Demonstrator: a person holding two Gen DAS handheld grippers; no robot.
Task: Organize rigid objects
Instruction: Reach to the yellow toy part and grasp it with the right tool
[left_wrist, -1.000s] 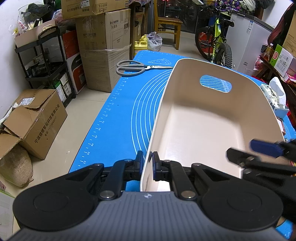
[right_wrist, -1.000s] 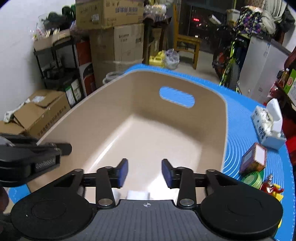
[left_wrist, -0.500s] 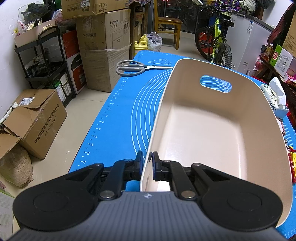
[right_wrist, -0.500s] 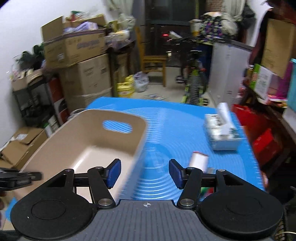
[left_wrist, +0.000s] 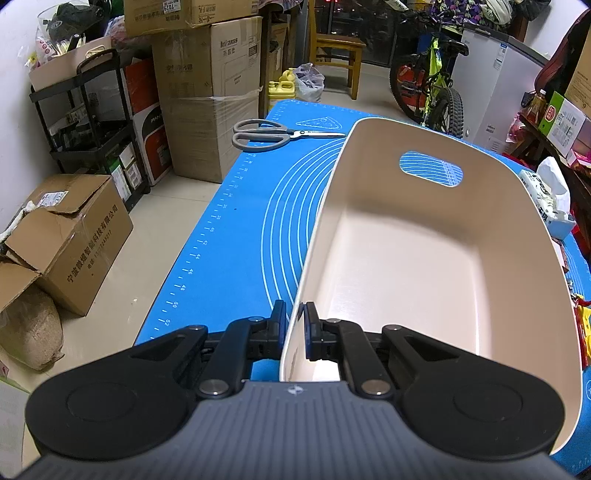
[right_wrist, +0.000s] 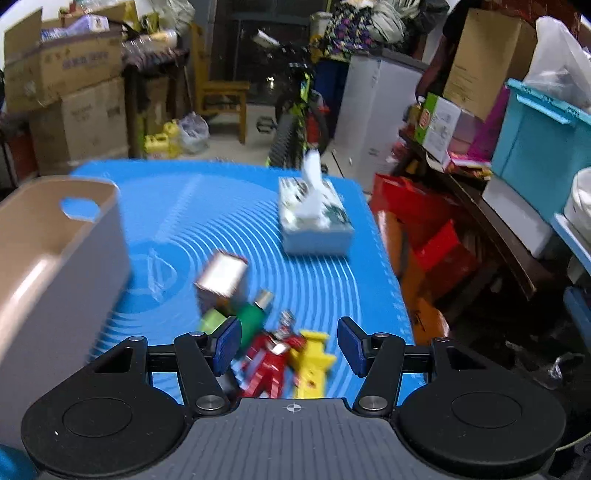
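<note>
The left gripper (left_wrist: 294, 328) is pinching the bin (left_wrist: 424, 266) wall, steadying it. The bin is sitting empty on the tabletop (left_wrist: 236, 236). The right gripper (right_wrist: 289, 345), fingers wide and empty, is hovering over the toys (right_wrist: 275, 356) beside it; nothing is sorted yet.

Claw hardware, both hands

Left claw (left_wrist: 294, 325) and right claw (right_wrist: 288, 345): matte black linkage arms, silver pivot screws, round black side discs, ribbed grey housing with a small crosshair mark, dark blue finger pads (right_wrist: 228, 341).
</note>
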